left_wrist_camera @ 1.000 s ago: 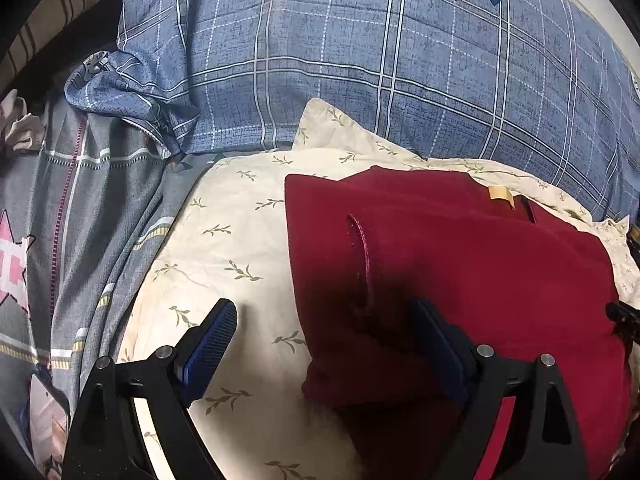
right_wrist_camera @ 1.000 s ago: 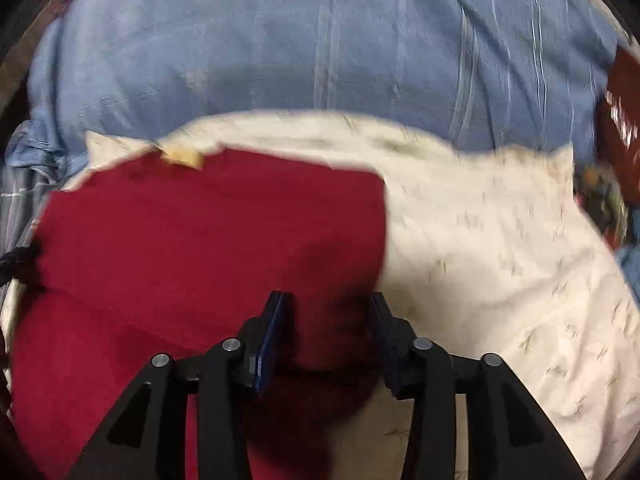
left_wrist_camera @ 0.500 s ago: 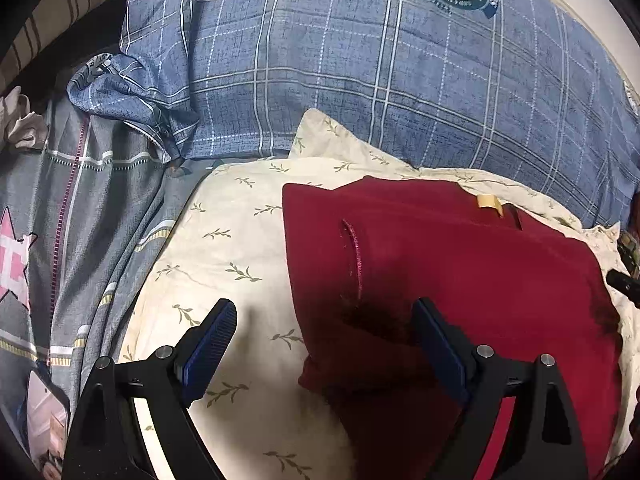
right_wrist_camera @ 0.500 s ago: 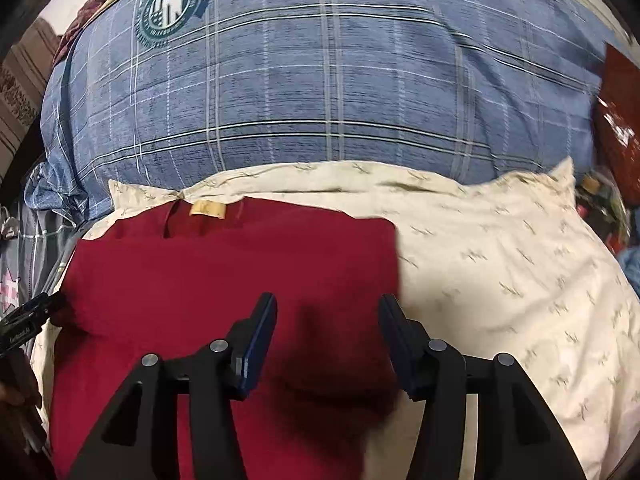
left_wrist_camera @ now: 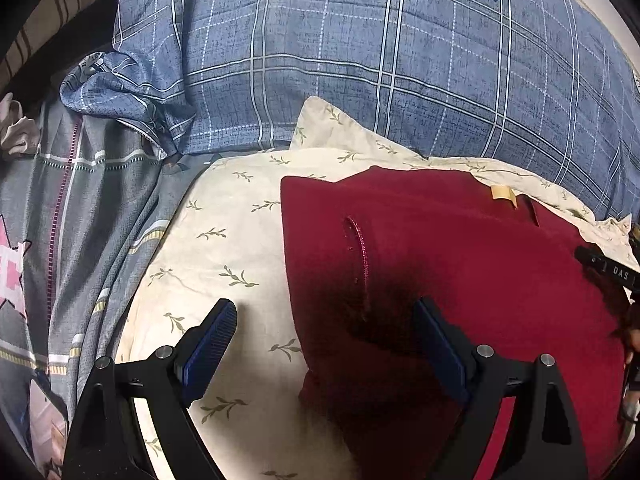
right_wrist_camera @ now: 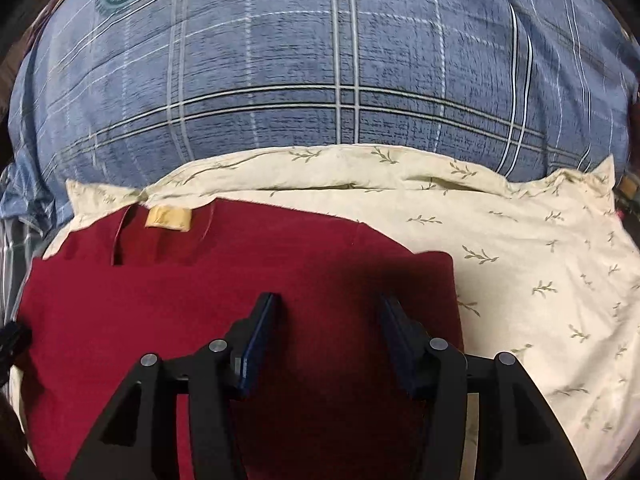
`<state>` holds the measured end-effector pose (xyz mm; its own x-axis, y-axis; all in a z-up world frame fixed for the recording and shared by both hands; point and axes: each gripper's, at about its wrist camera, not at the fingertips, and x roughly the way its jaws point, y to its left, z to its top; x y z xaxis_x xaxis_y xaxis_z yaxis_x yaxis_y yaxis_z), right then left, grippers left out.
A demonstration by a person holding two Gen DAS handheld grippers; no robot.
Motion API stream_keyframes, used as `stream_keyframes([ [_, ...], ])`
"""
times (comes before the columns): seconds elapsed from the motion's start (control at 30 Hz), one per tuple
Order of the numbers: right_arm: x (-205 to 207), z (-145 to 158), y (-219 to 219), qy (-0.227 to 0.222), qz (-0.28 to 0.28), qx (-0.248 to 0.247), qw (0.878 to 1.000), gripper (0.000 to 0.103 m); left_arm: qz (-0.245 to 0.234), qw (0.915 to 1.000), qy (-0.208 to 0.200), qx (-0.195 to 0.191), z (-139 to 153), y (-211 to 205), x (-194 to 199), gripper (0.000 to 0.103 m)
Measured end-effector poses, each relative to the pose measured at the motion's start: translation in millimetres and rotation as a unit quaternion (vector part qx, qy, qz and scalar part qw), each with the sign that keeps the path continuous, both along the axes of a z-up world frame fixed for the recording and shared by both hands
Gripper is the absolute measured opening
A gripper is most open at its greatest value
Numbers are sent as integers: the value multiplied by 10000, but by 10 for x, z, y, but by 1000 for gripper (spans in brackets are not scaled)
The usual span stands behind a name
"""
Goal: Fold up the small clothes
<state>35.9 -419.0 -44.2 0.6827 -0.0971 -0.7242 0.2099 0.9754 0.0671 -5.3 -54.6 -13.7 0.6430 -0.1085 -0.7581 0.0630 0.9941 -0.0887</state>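
Fingers (right_wrist_camera: 400, 320) hide red garment's (right_wrist_camera: 200, 300) near edge — shadowed.

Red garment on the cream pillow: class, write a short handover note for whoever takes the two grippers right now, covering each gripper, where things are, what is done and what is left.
Left gripper: open wide, holding nothing, poised over the garment's left edge.
Right gripper: jaws opening, nothing pinched between them, above the garment's right part.
Red garment: lies flat on the cream pillow, tan label at the far edge, in front of the blue plaid pillow.
Done: both sides look folded in, leaving a rough rectangle.
Left: probably fold it in half, near edge towards the label, then smooth it.
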Motion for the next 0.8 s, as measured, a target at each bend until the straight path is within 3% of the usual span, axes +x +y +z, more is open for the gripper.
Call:
stream_keyframes([
  [0.2, -25, 20, -8, 74, -46, -24, 10000, 57, -7, 10000, -11, 39, -8, -5, 0, 89],
  [0.33, -276, 111, 11, -76, -30, -1, 10000, 57, -8, 10000, -8, 38, -10, 2, -4, 90],
  [0.43, -461, 176, -15, -212, -2, 9, 9998, 63, -8, 10000, -14, 54, -15, 2, -5, 90],
  [0.53, -547, 85, -10, -169, 6, -71, 9998, 64, 9, 10000, -11, 68, -29, -3, -5, 90],
  [0.67, -563, -39, -100, -397, -73, 211, 9990, 68, 24, 9999, -39, 128, -48, -25, -20, 90],
  [0.8, -520, -45, -52, -386, -42, 83, 9992, 73, 5, 9997, -68, 218, -48, -54, -36, 90],
])
